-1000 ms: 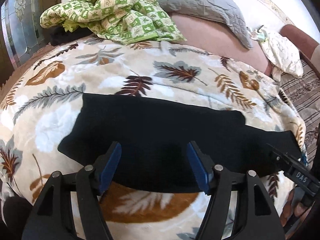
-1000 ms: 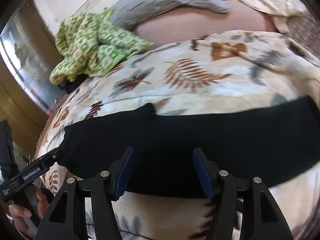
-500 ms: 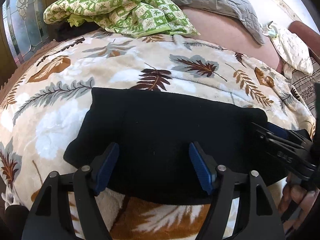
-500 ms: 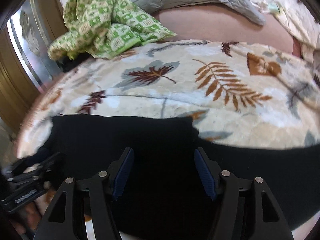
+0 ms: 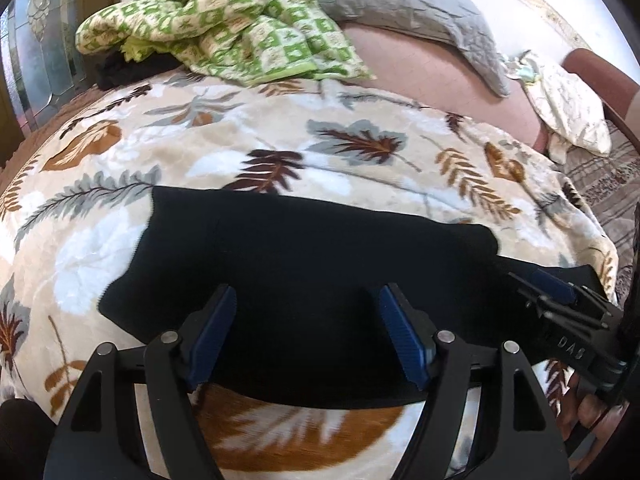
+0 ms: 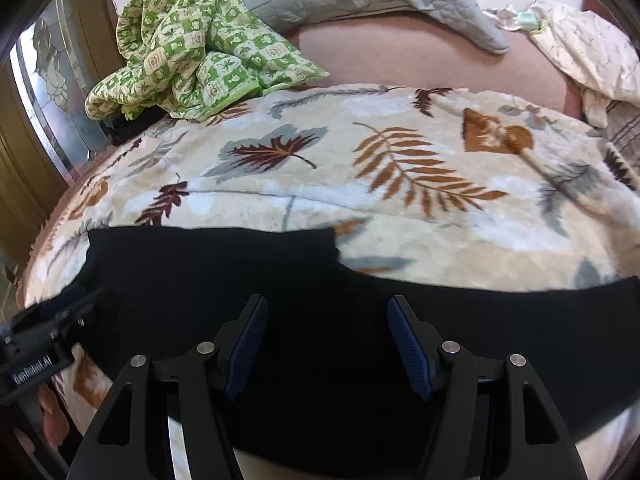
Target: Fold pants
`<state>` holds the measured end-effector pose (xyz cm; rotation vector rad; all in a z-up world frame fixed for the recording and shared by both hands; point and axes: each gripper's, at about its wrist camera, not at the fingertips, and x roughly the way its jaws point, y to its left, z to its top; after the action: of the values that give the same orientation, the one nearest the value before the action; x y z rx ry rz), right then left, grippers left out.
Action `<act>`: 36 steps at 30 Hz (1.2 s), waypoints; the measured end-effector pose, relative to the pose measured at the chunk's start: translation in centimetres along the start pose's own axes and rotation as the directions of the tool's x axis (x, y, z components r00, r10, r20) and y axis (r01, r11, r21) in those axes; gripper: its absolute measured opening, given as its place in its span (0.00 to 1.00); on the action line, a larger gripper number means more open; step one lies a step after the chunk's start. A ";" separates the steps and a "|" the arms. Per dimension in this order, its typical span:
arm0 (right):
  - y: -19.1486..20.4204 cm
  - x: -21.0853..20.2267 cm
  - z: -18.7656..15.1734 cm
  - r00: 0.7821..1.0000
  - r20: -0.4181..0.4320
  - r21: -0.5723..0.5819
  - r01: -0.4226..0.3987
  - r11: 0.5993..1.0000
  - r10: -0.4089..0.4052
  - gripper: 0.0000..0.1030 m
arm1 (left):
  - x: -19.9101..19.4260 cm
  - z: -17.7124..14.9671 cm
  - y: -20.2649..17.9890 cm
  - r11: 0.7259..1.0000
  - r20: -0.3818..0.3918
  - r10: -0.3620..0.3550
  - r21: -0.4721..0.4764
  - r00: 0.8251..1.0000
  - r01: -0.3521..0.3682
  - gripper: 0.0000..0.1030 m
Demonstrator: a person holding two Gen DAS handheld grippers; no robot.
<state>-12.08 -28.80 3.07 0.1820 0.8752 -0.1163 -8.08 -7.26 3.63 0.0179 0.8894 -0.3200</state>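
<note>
Black pants lie flat across a leaf-patterned blanket on a bed, stretched out from left to right. My left gripper hovers over the near edge of the wider left part, open, with only cloth below its blue pads. My right gripper is open above the pants, near the step where the cloth narrows. Each gripper shows in the other's view: the right gripper over the narrow end, the left gripper at the left edge. Neither grips the cloth.
A crumpled green checked quilt and a grey pillow lie at the far side of the bed. A cream cloth sits at the far right. A glass door panel stands beyond the left edge.
The right gripper has slid sideways over the pants and rolled level, so the bed no longer looks tilted in its view. The left gripper has stayed put, its jaws slightly wider.
</note>
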 end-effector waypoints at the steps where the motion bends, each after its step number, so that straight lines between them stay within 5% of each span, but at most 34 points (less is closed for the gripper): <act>1: -0.3 -0.5 -0.3 1.000 0.001 -0.006 0.020 1.000 -0.020 0.62 | 0.0 -0.1 -0.4 1.000 -0.003 -0.010 0.007 1.000 0.010 0.72; 18: -7.0 -3.4 -4.0 0.993 -0.012 0.092 0.118 0.989 -0.117 0.64 | 0.9 -0.9 -7.4 0.988 -0.026 -0.101 0.112 0.995 0.103 0.74; 36: -14.9 -5.8 -6.0 0.978 -0.028 0.230 0.209 0.951 -0.208 0.64 | 3.5 -1.2 -17.0 0.937 -0.137 -0.215 0.249 0.967 0.243 0.81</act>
<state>-22.90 -41.96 2.08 0.3077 0.8817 -0.4170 -11.71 -24.17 2.15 0.1813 0.9525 -0.6609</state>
